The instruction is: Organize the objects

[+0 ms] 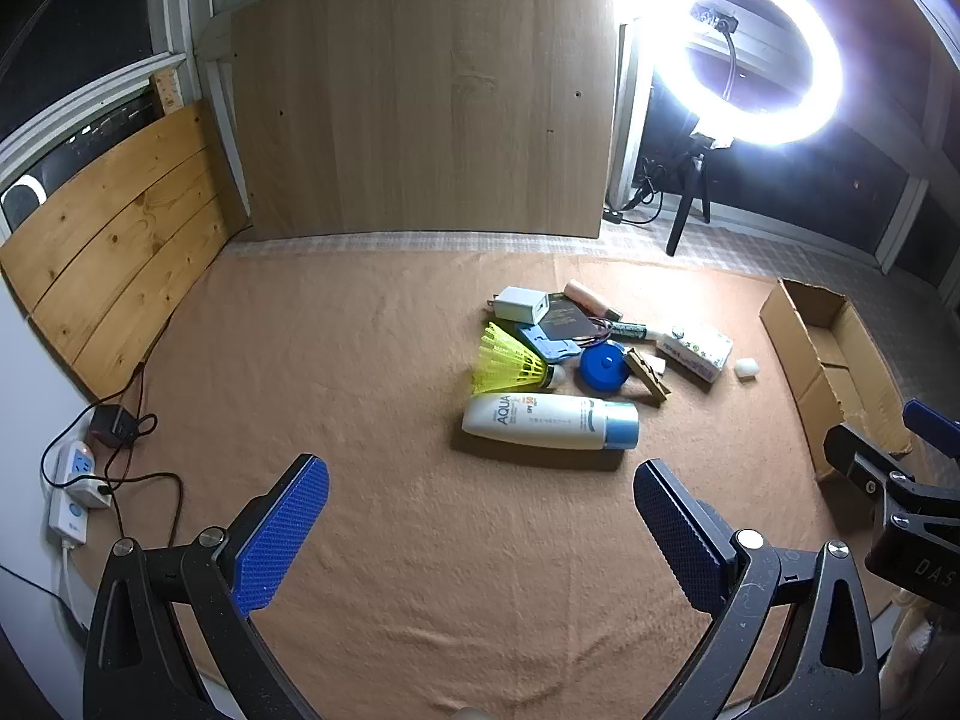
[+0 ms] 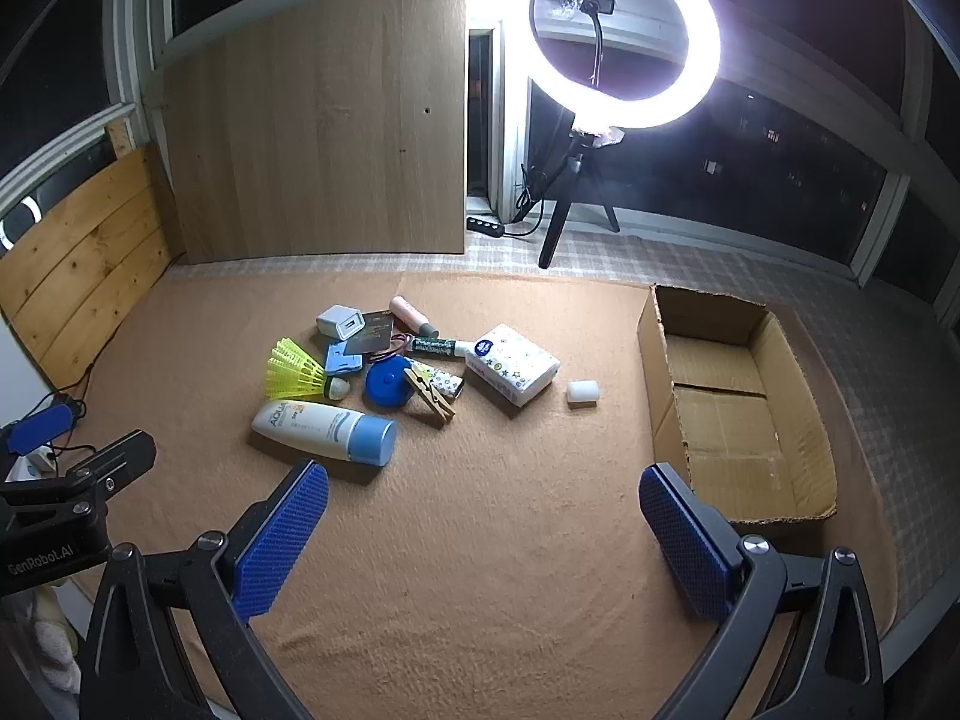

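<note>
Clutter pile (image 2: 408, 360) on the brown mat (image 2: 510, 570): bottle (image 2: 324, 429), shuttlecock (image 2: 300, 371), tissue pack (image 2: 513, 363) among it. Open box (image 2: 738, 402) well right of the pile. Both grippers, left (image 1: 480, 531) and right (image 2: 483, 531), hovering with fingers spread, holding nothing.

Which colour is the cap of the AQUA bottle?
Light blue cap; the right wrist view shows it best.

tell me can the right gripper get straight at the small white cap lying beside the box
Probably yes: the right gripper is open and empty, and the white cap lies alone on bare mat between the tissue pack and the cardboard box.
</note>
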The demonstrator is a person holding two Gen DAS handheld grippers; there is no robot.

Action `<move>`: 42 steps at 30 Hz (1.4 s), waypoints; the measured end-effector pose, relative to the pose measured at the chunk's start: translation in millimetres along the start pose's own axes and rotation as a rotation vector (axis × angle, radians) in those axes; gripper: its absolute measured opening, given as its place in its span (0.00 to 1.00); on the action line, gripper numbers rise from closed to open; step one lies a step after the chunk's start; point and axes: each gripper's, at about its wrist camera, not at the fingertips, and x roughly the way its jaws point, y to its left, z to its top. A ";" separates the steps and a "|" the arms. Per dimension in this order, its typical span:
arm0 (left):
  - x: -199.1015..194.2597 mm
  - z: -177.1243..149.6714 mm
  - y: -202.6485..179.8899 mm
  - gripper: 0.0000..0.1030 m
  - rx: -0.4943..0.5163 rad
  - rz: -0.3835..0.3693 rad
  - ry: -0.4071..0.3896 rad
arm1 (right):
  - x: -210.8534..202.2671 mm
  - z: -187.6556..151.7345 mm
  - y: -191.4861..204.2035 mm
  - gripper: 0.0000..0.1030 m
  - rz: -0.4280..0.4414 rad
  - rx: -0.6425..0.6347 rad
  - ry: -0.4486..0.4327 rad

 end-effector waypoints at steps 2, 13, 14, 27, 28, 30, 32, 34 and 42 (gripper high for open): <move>0.0 -0.4 -0.8 1.00 0.003 -0.002 0.001 | 0.3 0.8 -0.2 1.00 0.002 0.001 0.003; 1.1 -1.9 -1.9 1.00 0.003 -0.004 0.002 | 1.4 0.1 -1.7 1.00 0.007 0.011 0.014; 1.6 -2.0 -2.6 1.00 0.004 -0.004 0.002 | 1.2 0.1 -1.9 1.00 0.008 0.012 0.014; 3.3 -2.6 -3.9 1.00 0.004 -0.003 0.006 | 2.2 0.0 -1.0 1.00 0.010 0.014 0.020; 3.3 -2.5 -3.9 1.00 0.004 -0.003 0.006 | 2.1 0.1 -0.8 1.00 0.009 0.014 0.020; 3.8 -2.4 -4.2 1.00 0.004 -0.003 0.006 | 2.2 0.2 -0.6 1.00 0.008 0.013 0.020; 4.0 -2.8 -4.5 1.00 0.003 -0.004 0.007 | 2.3 0.6 -0.4 1.00 0.009 0.014 0.021; 4.5 -3.4 -5.7 1.00 0.005 -0.003 0.007 | 2.9 0.4 -0.3 1.00 0.011 0.017 0.023; 5.7 -3.6 -4.3 1.00 0.006 -0.004 0.009 | 3.6 -0.6 0.2 1.00 0.014 0.019 0.026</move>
